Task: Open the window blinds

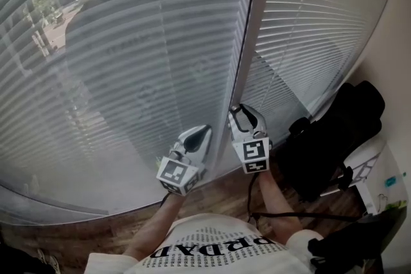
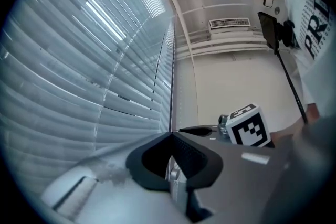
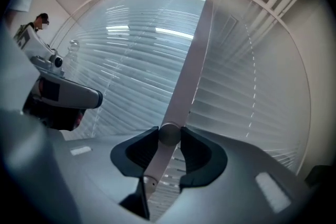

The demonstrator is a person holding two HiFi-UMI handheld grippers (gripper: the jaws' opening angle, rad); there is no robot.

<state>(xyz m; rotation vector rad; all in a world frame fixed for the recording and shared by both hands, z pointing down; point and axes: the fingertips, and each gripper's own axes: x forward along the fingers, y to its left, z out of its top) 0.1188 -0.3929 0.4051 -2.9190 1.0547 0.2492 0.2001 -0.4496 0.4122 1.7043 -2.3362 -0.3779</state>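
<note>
The post [image 1: 249, 35] stands between the left blind [image 1: 128, 48] and the right blind [image 1: 314, 16]. The left gripper [image 1: 200, 132] is before the left blind, just left of the post. The right gripper [image 1: 242, 110] is at the post's foot, with the tilt wand [image 3: 169, 135] between its jaws. A bag [image 1: 334, 131] lies right of both grippers, near the right blind's lower edge.

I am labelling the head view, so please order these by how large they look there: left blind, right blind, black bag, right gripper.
From largest to smallest:
1. left blind, by far the largest
2. right blind
3. black bag
4. right gripper, smallest, although nearest the camera
</note>
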